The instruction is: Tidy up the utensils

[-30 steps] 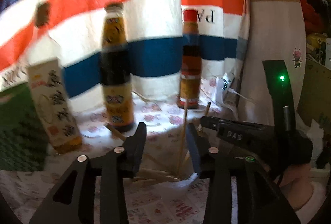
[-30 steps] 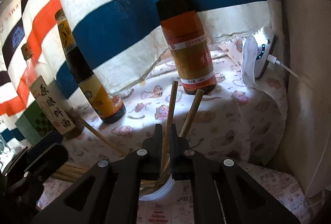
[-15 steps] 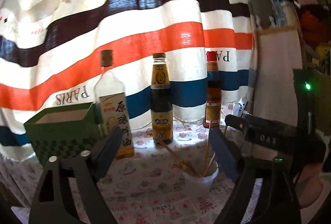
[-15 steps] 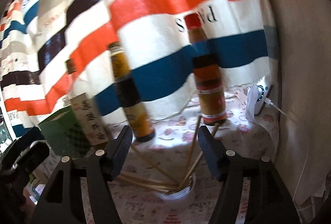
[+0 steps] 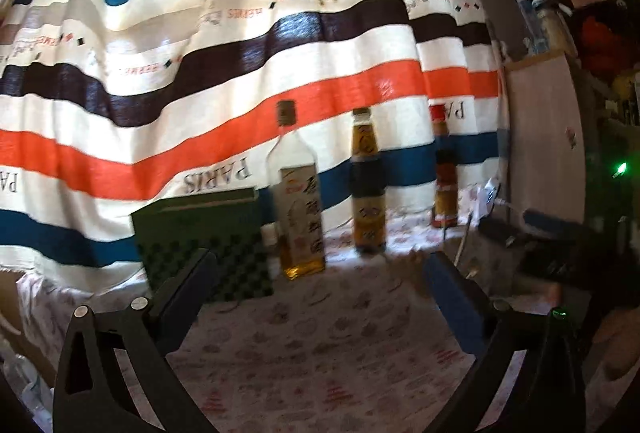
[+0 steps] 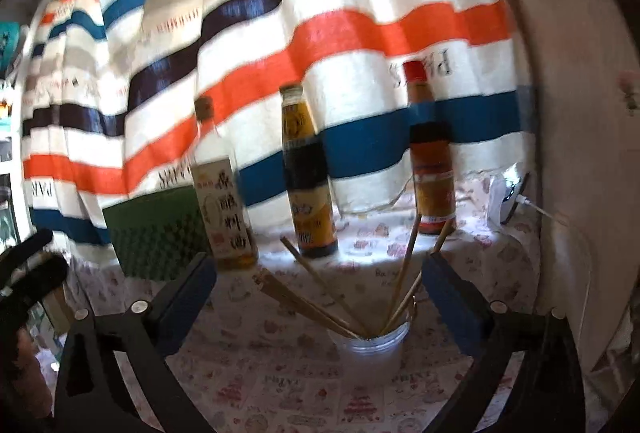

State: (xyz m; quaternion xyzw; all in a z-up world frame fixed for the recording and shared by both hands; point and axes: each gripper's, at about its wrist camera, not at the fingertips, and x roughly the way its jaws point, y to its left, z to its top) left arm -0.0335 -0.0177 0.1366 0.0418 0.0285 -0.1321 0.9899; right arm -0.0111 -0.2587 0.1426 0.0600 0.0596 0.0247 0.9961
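**Both tongs spread above the counter, chopsticks standing in the cup**

My right tongs (image 6: 320, 289) are spread wide, with nothing between the two blue-padded fingers (image 6: 452, 297). They hover over the counter (image 6: 280, 385), which wears a pale cloth printed with small pink figures. Between the fingers and just below their tips stands the clear plastic cup (image 6: 370, 347), upright on the cloth. The wooden chopsticks (image 6: 404, 273) sit in it with their lower ends gathered at the bottom and their tops fanned out: several lean far to the left, almost flat, and a few rise toward the right. None of them touches my tongs.

My left tongs (image 5: 320, 281) are spread just as wide and hold nothing. Through them I see only bare patterned cloth; the cup does not show in this view. My right gripper's dark body shows at the right edge, blurred.

At the back of the counter three bottles stand in a row against the striped curtain (image 6: 360, 45): a clear square bottle (image 6: 224, 201) with a pale label and amber liquid at the bottom, a dark sauce bottle (image 6: 306, 185) in the middle, and a red-capped bottle (image 6: 432, 169) to the right. A green checked box (image 6: 156, 233) sits just left of the clear bottle. A white charger (image 6: 506, 201) with a cable lies near the right wall.
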